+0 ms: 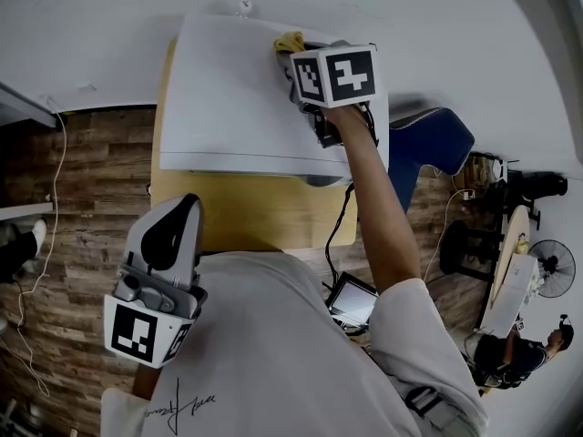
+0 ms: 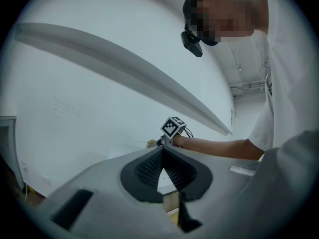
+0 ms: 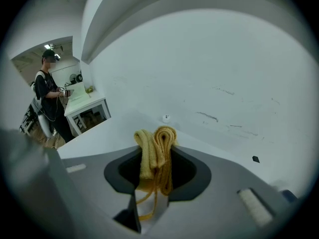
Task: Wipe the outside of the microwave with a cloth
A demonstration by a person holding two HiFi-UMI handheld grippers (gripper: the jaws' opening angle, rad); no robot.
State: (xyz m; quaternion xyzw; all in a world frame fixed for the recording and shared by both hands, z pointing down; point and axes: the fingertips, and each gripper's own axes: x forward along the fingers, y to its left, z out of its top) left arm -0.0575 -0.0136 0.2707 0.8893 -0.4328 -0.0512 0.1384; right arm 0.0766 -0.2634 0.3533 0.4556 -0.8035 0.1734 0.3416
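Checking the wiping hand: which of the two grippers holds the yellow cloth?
The right gripper, out over the microwave, is shut on the yellow cloth; the left gripper is shut on nothing, back by the person's torso.

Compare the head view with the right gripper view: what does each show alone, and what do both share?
Only the head view: the wooden table under the microwave, and the left tool held near the person's chest. Only the right gripper view: the right tool shut on the folded yellow cloth. Both: cloth at the microwave's white top.
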